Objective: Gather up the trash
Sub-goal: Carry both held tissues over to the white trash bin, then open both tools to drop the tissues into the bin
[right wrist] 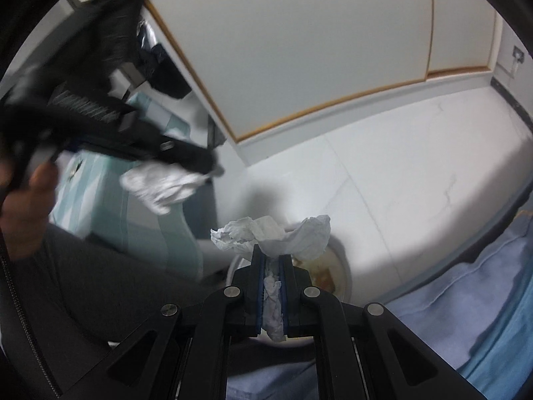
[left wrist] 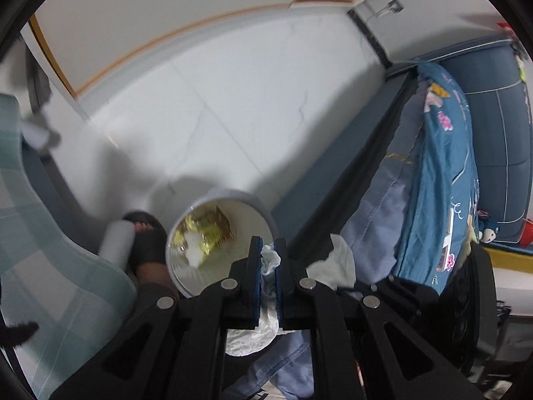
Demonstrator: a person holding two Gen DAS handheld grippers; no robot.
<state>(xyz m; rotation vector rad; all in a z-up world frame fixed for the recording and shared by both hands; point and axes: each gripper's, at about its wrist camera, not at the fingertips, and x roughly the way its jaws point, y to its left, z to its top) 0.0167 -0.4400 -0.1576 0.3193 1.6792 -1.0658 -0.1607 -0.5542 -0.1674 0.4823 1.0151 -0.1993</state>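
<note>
white tiled floor, blue bed

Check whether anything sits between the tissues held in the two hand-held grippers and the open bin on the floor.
Nothing visible blocks either one. The right hand-held gripper holds its tissue right above the bin; the left hand-held gripper holds its tissue beside the open rim. A sandalled foot stands next to the bin, not across it.

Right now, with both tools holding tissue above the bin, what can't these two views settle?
- Right wrist view: most of the bin is hidden behind the right tool and its tissue.
- Right wrist view: the left tool and its tissue are motion-blurred.
- Left wrist view: the bin's yellow wrapper is blurred, print unreadable.
</note>
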